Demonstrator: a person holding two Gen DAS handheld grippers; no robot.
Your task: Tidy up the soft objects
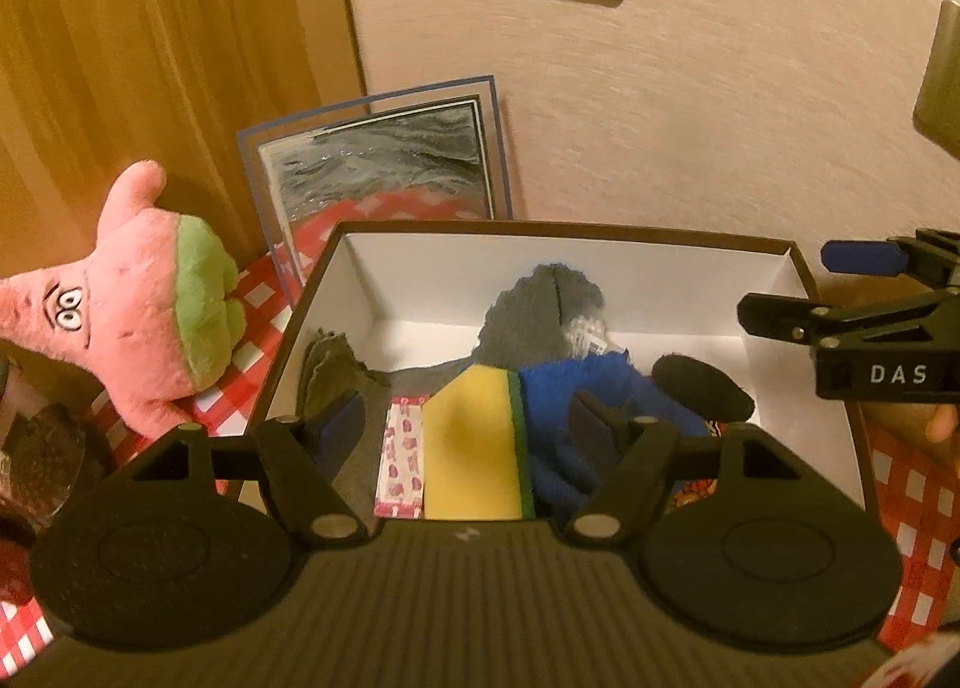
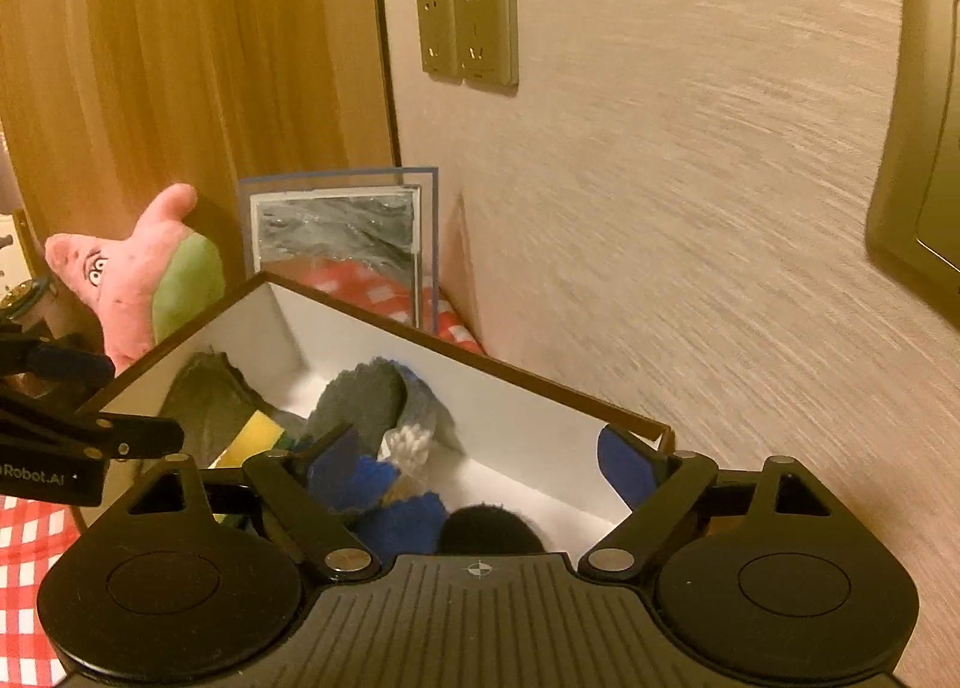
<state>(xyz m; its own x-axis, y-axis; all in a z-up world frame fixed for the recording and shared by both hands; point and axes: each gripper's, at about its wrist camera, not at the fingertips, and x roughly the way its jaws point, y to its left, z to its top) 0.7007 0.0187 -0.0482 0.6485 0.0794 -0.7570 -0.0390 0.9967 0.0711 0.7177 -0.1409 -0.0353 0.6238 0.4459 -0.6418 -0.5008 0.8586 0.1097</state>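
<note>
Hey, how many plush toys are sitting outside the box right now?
1. The pink starfish plush with green shorts sits on the checked cloth, left of the box, against the wooden panel. Others may be hidden out of frame.

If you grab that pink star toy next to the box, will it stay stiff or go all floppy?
Probably floppy. The pink star plush looks like fuzzy stuffed fabric, so its pointy arm would likely bend and squash in a tool. It is probably light for its size. It slumps beside the box on the checked cloth, so a push might topple it, not roll it.
</note>
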